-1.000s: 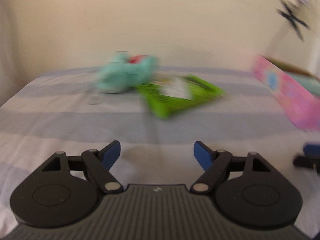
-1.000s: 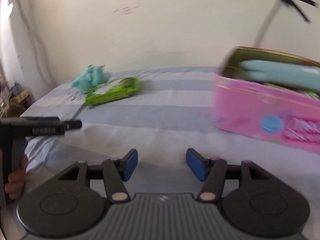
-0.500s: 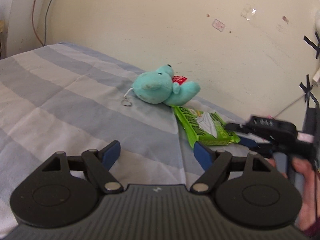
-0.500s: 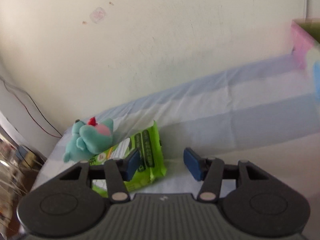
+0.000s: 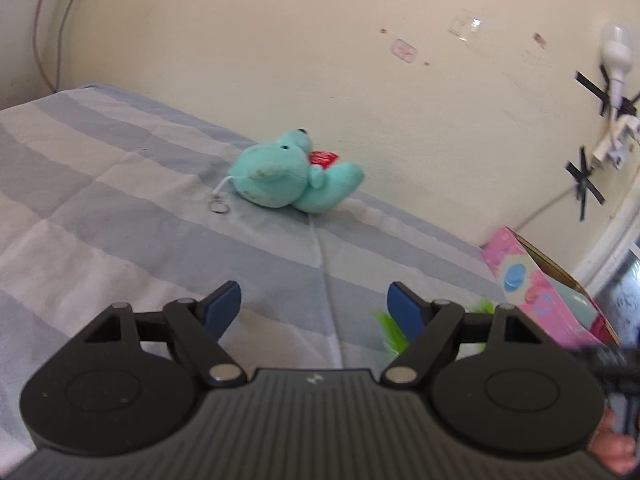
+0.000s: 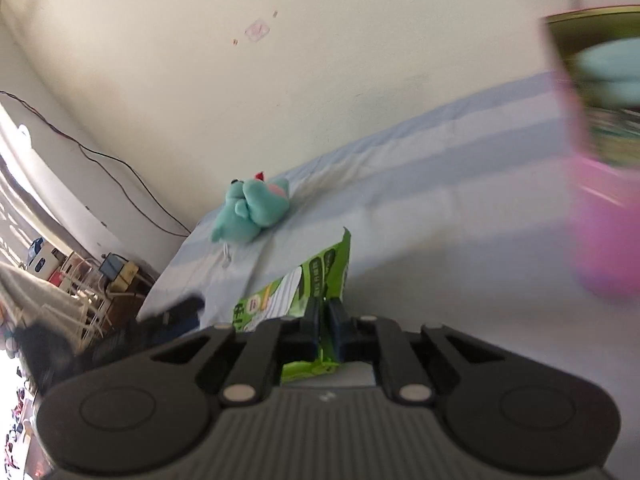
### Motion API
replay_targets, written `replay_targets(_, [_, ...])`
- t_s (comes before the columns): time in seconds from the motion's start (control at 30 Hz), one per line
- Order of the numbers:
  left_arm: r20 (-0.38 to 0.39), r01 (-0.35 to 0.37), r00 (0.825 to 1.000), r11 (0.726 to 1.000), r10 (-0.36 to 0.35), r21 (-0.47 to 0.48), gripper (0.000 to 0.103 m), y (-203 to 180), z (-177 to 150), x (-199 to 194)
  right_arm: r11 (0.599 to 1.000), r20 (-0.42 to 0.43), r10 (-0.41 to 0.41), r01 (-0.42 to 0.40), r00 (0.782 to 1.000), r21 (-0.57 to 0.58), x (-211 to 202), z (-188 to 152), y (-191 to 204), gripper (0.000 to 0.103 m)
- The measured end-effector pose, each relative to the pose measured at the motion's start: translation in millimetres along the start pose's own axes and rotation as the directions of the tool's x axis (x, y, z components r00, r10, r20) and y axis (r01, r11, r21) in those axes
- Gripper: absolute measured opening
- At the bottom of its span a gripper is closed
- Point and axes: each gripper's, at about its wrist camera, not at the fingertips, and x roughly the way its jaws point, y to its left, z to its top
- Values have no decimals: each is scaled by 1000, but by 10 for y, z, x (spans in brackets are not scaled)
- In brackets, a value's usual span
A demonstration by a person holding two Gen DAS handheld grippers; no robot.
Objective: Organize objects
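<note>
My right gripper [image 6: 324,312] is shut on a green packet [image 6: 308,280] and holds it lifted above the striped bed sheet [image 6: 440,208]. A blurred green edge of the packet [image 5: 390,330] shows in the left wrist view. A teal plush toy [image 5: 288,174] lies by the wall; it also shows in the right wrist view [image 6: 250,210]. My left gripper [image 5: 314,304] is open and empty, low over the sheet, well short of the plush. A pink box [image 5: 540,292] stands at the right; it looks blurred in the right wrist view [image 6: 600,200], with teal contents.
A metal key ring [image 5: 218,207] on a white cord lies beside the plush. The cream wall [image 5: 360,60] runs behind the bed. Cables hang on the wall at left. Shelving and clutter [image 6: 80,276] stand past the bed's left edge.
My right gripper closed on the green packet and lifted it off the sheet toward the pink box. My left gripper stayed open and shifted slightly.
</note>
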Motion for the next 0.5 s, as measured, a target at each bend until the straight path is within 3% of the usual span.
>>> replay_targets(0.17, [6, 15, 1000, 996, -16, 86, 82, -161, -60, 0, 993, 98, -64, 54, 993, 110, -899, -478, -460, 7])
replay_targets(0.27, [-23, 21, 1000, 985, -17, 172, 81, -350, -110, -1, 983, 177, -139, 114, 974, 141, -1398, -755, -664, 8])
replay_targets(0.33, [-78, 99, 993, 979, -87, 176, 81, -551, -186, -46, 981, 228, -181, 159, 957, 113, -1639, -907, -695, 23])
replay_targets(0.37, [-109, 169, 982, 972, -153, 165, 81, -680, -235, -86, 980, 242, -194, 179, 951, 85, -1714, -963, -688, 31])
replay_targets(0.4, [-137, 229, 968, 961, -209, 155, 81, -816, -288, -124, 980, 256, -200, 193, 946, 54, -1766, -1019, -680, 45])
replay_targets(0.5, [-236, 371, 914, 915, -330, 159, 81, -1318, -502, -210, 976, 279, -204, 217, 938, -16, -1815, -1123, -622, 50])
